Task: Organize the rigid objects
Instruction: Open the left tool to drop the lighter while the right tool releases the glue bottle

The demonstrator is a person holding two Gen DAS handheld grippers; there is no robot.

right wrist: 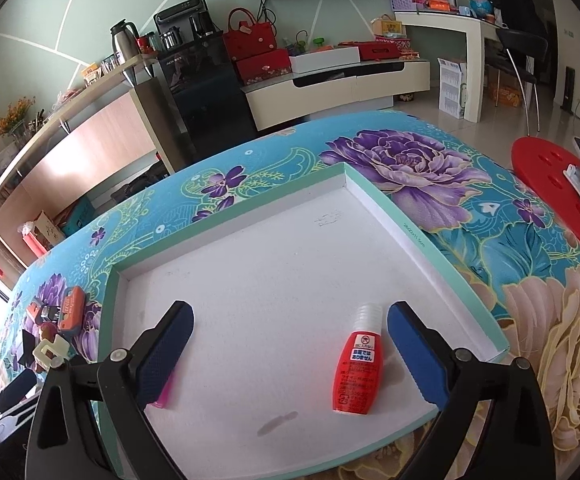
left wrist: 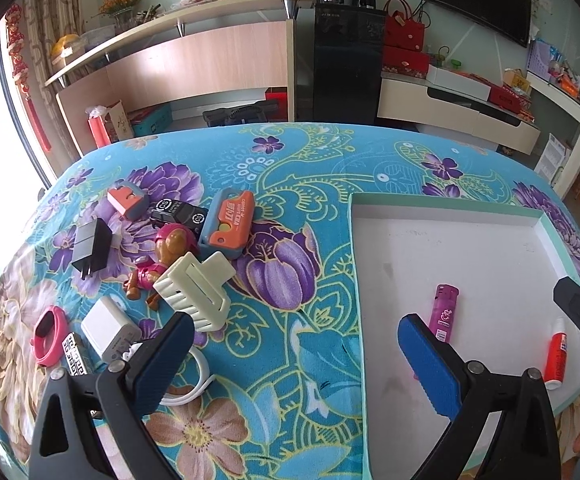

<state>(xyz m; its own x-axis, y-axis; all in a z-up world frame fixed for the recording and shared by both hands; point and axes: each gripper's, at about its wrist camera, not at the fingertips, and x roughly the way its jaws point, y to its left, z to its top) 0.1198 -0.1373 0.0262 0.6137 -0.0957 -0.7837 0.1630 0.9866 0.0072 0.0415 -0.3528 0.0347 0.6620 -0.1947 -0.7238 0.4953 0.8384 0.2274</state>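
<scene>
A shallow white tray [left wrist: 490, 216] with a teal rim lies on the right of the floral table; it also shows in the right wrist view [right wrist: 229, 236]. In it lie a pink lighter [left wrist: 445, 311] and a red glue bottle [left wrist: 556, 355], the bottle also in the right wrist view [right wrist: 358, 372]. A pile lies left of the tray: cream hair claw [left wrist: 195, 288], orange-blue box [left wrist: 230, 224], toy dog [left wrist: 161, 260], black charger [left wrist: 91, 246], white charger [left wrist: 107, 330]. My left gripper [left wrist: 290, 344] is open and empty over the tray's left rim. My right gripper [right wrist: 290, 336] is open and empty above the tray, bottle beside its right finger.
A pink ring [left wrist: 49, 334], a patterned lighter [left wrist: 74, 356], a black case [left wrist: 177, 214] and an orange-grey block [left wrist: 127, 199] also lie at the left. A white cable [left wrist: 193, 384] loops under my left finger. A red stool [right wrist: 554, 196] stands right of the table.
</scene>
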